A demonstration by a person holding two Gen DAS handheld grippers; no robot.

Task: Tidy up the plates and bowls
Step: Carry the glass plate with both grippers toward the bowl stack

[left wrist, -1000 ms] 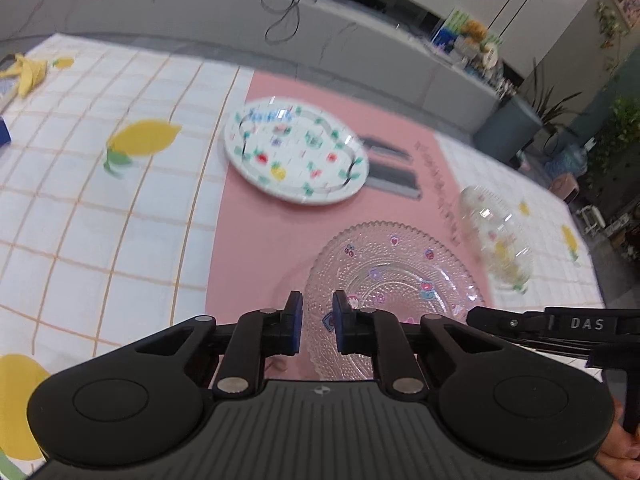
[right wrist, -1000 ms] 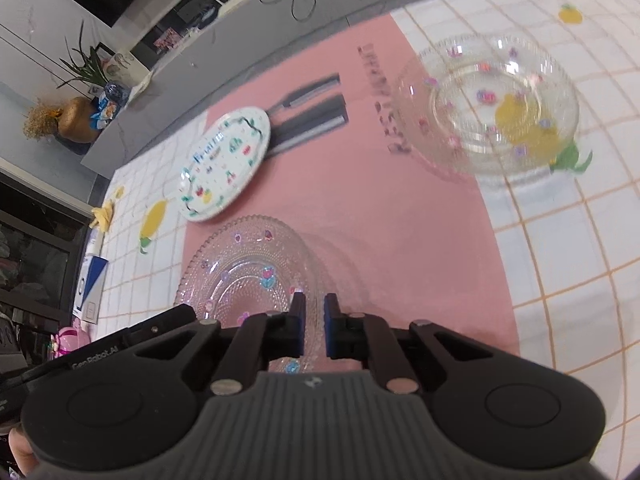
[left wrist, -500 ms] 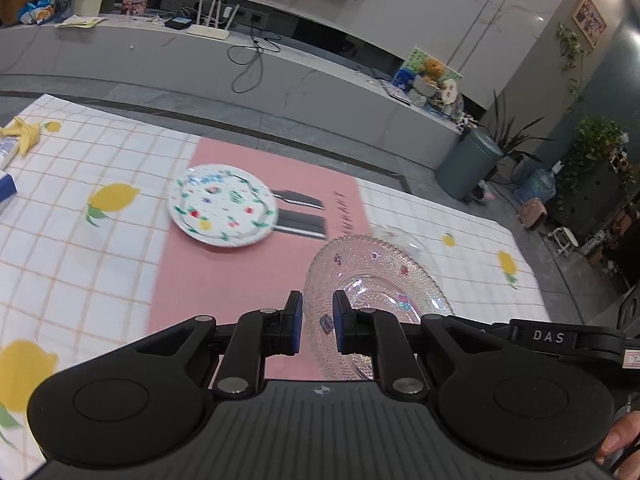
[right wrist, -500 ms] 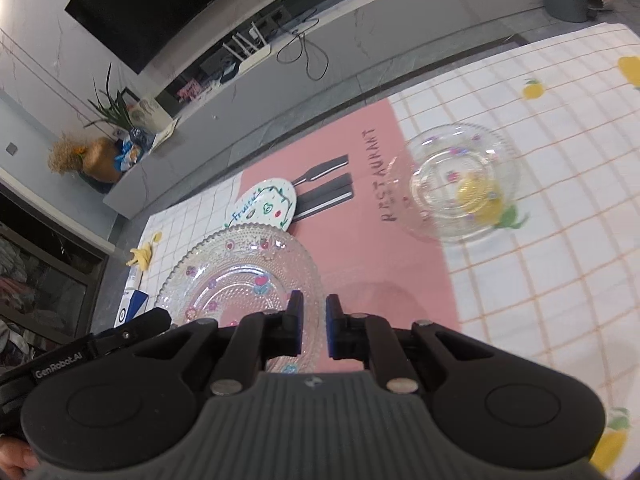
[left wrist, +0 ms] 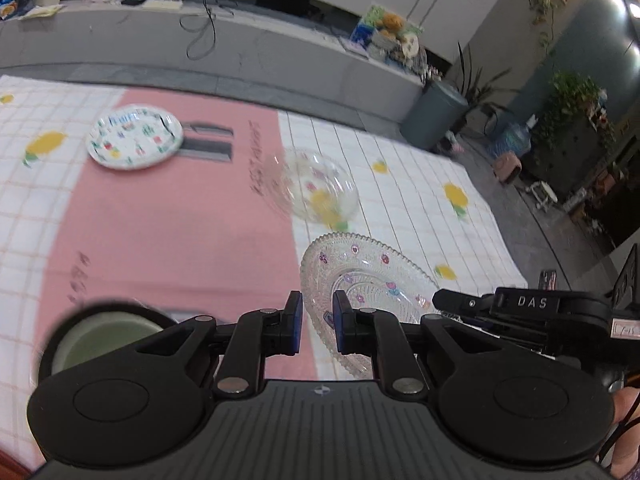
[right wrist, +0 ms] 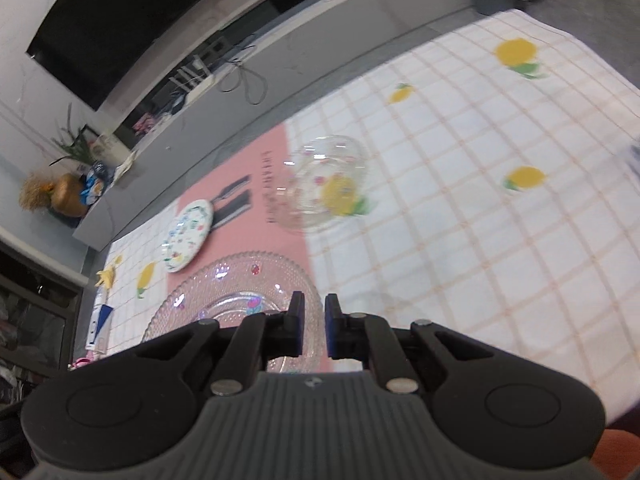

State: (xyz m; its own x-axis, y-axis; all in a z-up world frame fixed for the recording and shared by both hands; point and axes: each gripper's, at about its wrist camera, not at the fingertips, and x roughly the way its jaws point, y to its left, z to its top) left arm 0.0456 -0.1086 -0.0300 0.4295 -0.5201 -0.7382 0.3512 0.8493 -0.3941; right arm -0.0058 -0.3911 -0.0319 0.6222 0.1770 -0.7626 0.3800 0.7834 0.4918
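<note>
A clear glass plate [left wrist: 372,276] with small flower prints is held in the air by both grippers at its rim. My left gripper [left wrist: 316,322] is shut on its left edge. My right gripper [right wrist: 314,326] is shut on its right edge; the plate [right wrist: 236,292] shows to its left. A clear glass bowl [left wrist: 316,188] sits on the tablecloth beyond the plate, also in the right wrist view [right wrist: 326,184]. A white plate with colourful prints [left wrist: 135,136] lies on the pink mat at the far left, also in the right wrist view [right wrist: 187,234].
A dark cup with a pale inside [left wrist: 100,340] stands near left. The table has a lemon-check cloth [right wrist: 500,220] and a pink mat [left wrist: 168,232]. A grey bench [left wrist: 200,48] and a bin [left wrist: 434,116] stand beyond the table.
Both grippers have carried the glass plate to the right, toward the glass bowl. The views have swung right; the cup has come into the left wrist view.
</note>
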